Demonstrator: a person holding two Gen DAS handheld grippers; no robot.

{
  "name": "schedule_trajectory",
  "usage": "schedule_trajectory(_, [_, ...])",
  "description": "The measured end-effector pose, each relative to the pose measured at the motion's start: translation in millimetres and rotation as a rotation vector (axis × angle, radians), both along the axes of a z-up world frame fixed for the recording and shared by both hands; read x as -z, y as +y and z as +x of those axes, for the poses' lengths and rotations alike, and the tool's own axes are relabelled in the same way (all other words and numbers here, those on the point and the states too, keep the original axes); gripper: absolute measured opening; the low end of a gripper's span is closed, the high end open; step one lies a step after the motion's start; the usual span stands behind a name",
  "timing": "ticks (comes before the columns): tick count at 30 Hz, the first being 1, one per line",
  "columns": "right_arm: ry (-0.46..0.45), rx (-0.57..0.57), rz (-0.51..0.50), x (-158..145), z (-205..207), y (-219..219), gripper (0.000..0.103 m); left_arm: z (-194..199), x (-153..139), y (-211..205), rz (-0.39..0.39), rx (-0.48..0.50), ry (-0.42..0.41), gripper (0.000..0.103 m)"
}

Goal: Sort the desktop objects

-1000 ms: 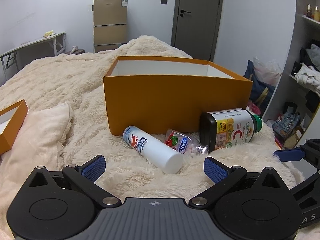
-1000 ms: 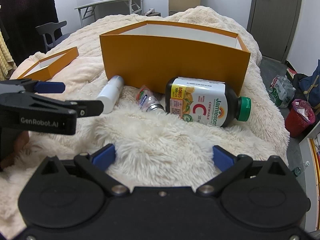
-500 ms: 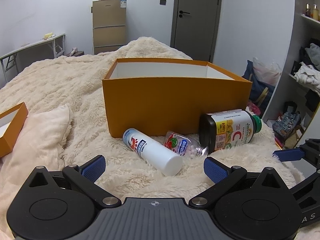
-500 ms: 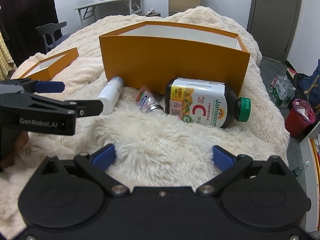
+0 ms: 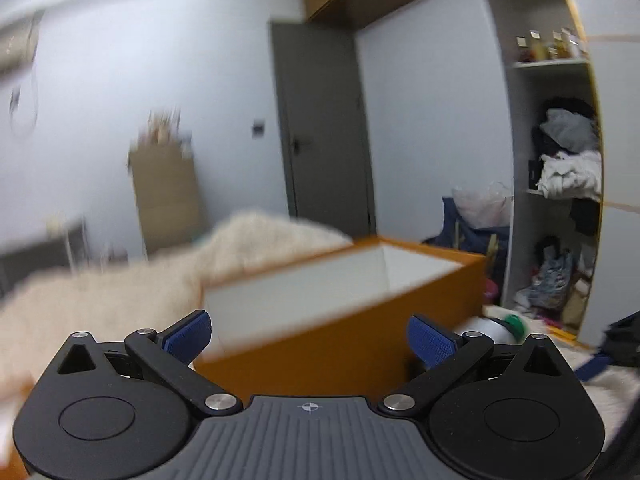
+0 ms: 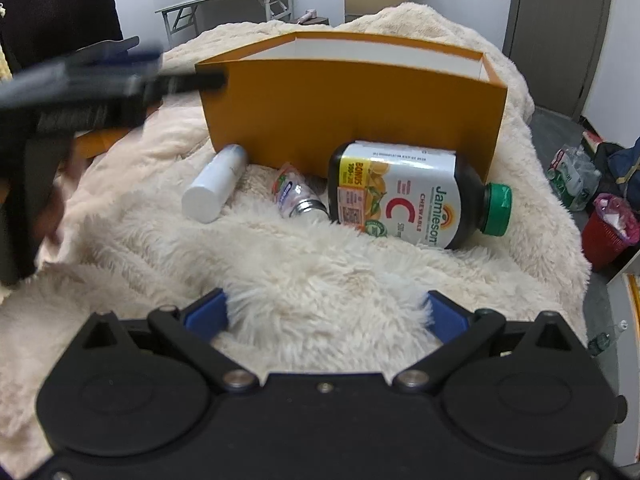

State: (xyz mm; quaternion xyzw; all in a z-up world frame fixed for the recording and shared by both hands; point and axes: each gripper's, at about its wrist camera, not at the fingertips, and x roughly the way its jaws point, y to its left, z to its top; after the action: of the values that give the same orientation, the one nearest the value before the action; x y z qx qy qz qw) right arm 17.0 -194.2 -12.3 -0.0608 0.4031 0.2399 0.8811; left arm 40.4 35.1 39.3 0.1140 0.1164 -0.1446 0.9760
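— What do we see on the fluffy cream blanket (image 6: 328, 272)?
— We see an orange box (image 6: 352, 116); against its front lie a white tube (image 6: 216, 188), a small clear bottle (image 6: 296, 196) and a dark vitamin bottle (image 6: 408, 196).

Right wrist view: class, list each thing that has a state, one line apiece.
Box: upright, open, no lid.
Vitamin bottle: on its side, green cap on.
White tube: lying flat.
Small bottle: lying flat.
Left claw: blurred, raised.
Right claw: open, empty.
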Motion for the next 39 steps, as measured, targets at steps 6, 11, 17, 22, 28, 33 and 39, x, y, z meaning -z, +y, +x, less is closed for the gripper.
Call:
schedule_trajectory(6, [0.022, -0.036, 0.03, 5.6, 10.5, -7.5, 0.103, 49.0, 5.7, 18.2, 0.013, 0.221, 0.141, 0.103])
schedule_trajectory(11, [0.044, -0.059, 0.078, 7.0, 19.2, -23.6, 0.103, 101.8, 28.8, 38.3, -0.077, 0.242, 0.338, 0.1])
schedule_trajectory(17, [0.049, -0.053, 0.136, 7.3, 19.8, -45.0, 0.103, 100.9, 21.9, 23.4, 0.039, 0.319, 0.404, 0.082])
schedule_trajectory(22, [0.048, -0.045, 0.154, 5.9, 19.0, -47.3, 0.103, 97.4, 14.7, 9.4, 0.145, 0.386, 0.452, 0.034])
schedule_trajectory(28, [0.042, -0.038, 0.144, 6.7, 18.9, -41.7, 0.103, 95.3, 5.4, -16.6, 0.285, 0.367, 0.446, 0.026])
schedule_trajectory(33, [0.022, -0.031, 0.143, 3.6, 18.2, -44.0, 0.103, 73.2, -10.8, -34.0, 0.358, 0.399, 0.458, 0.017])
schedule_trajectory(39, [0.023, -0.028, 0.179, 1.6, 19.3, -52.0, 0.103, 93.6, -20.8, -19.3, 0.303, 0.388, 0.46, 0.025])
